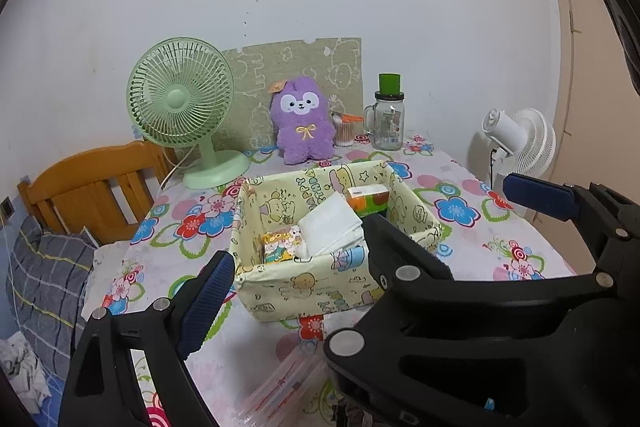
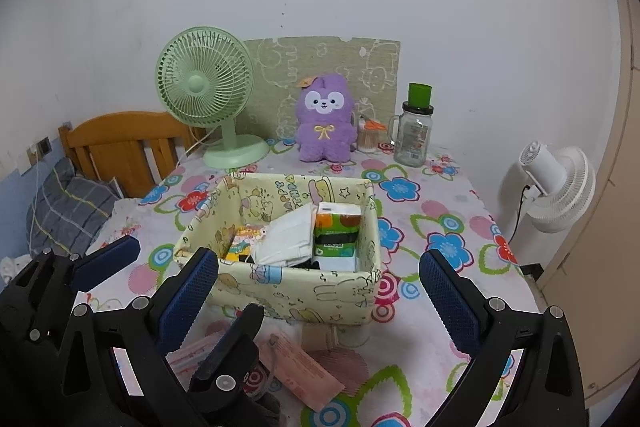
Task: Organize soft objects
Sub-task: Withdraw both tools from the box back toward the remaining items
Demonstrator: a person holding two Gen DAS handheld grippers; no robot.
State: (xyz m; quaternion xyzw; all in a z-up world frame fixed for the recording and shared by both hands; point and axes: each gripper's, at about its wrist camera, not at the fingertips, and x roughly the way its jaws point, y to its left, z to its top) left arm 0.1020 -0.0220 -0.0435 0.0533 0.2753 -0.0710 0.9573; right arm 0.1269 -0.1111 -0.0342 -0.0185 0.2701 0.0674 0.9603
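Home bedroom; wooden bed headboard (image 2: 120, 143), pillow (image 2: 68, 211), flowered tablecloth (image 2: 440, 223), plush toy (image 2: 325, 119)

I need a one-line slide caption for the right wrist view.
Open right tool before a fabric box of tissue packs on a floral tablecloth.

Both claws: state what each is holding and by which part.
Nothing held. The left claw and the right claw both stand open and empty before the fabric box.
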